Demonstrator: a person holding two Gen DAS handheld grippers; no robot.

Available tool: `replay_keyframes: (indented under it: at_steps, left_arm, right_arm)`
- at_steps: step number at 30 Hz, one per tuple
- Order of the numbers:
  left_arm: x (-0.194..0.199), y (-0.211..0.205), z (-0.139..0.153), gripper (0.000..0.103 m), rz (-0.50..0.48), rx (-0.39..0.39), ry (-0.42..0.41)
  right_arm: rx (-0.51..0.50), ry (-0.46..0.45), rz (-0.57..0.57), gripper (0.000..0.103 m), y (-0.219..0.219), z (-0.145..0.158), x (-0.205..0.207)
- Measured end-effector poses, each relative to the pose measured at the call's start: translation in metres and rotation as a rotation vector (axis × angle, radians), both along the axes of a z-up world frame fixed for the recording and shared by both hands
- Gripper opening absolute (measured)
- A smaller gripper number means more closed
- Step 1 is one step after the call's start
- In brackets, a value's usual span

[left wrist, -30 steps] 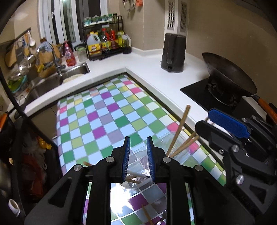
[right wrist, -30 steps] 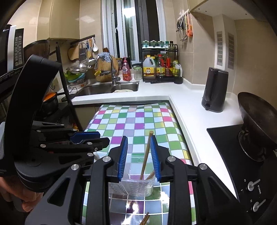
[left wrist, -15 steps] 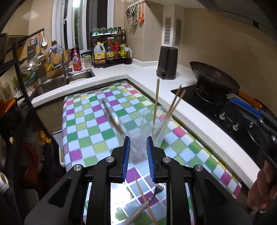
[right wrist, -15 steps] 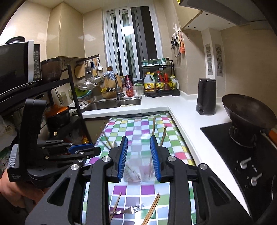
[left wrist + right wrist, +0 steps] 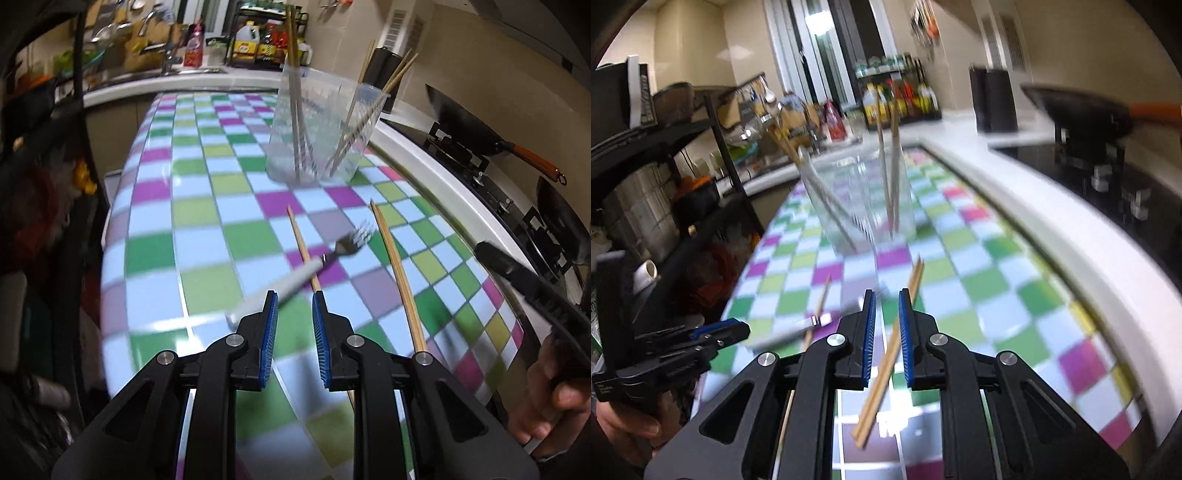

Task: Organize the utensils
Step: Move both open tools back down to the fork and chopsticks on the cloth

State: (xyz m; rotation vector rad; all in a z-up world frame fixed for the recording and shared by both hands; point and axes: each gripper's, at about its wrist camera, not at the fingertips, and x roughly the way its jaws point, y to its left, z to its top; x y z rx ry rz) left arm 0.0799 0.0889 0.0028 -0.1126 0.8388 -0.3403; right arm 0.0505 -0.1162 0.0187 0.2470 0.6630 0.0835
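Observation:
A clear plastic cup (image 5: pixel 321 125) holding several chopsticks stands on the checkered tablecloth (image 5: pixel 207 206). Nearer to me lie a grey-handled fork (image 5: pixel 321 258), a single chopstick (image 5: pixel 301 247) and a pair of chopsticks (image 5: pixel 397 273). My left gripper (image 5: pixel 293 295) hovers low over the fork handle and the single chopstick, open by a narrow gap with nothing between its pads. In the right wrist view the cup (image 5: pixel 864 206) is blurred. My right gripper (image 5: pixel 886 293) hangs over the chopstick pair (image 5: pixel 886 354), its jaws closing; the pair shows through the gap, not pressed by the pads.
A white counter edge (image 5: pixel 443 177) borders the cloth on the right, with a stove and black wok (image 5: pixel 461 114) beyond. A dark kettle (image 5: pixel 993 99), a bottle rack (image 5: pixel 258 37) and a sink lie at the back. A black shelf (image 5: pixel 665 147) stands on the left.
Both grippers have dropped and pulled back from over the cup to just above the loose fork and chopsticks. The right jaws have narrowed. The cup now stands farther ahead.

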Motion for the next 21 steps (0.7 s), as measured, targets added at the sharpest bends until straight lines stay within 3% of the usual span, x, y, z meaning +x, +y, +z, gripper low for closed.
replay_keyframes:
  at_steps: [5,9,14,17,21]
  left_arm:
    - [-0.029,-0.019,-0.025,0.020,0.025,0.037,-0.020]
    - [-0.038,-0.015,-0.022,0.020,0.054,0.060,-0.064]
    - [-0.021,-0.002,-0.011,0.021,0.093,0.045,-0.059]
    - [-0.005,0.005,-0.009,0.034,0.106,0.061,-0.059]
    - [0.013,0.015,-0.018,0.035,0.134,0.056,-0.026]
  right_arm:
    - [0.020,0.080,0.021,0.016,0.011,-0.035,-0.008]
    - [0.020,0.123,0.055,0.018,0.014,-0.051,-0.011]
    - [0.036,0.156,0.091,0.018,0.016,-0.064,-0.010]
    - [0.025,0.153,0.104,0.018,0.016,-0.064,-0.010]
    - [0.018,0.154,0.120,0.020,0.019,-0.063,-0.010]
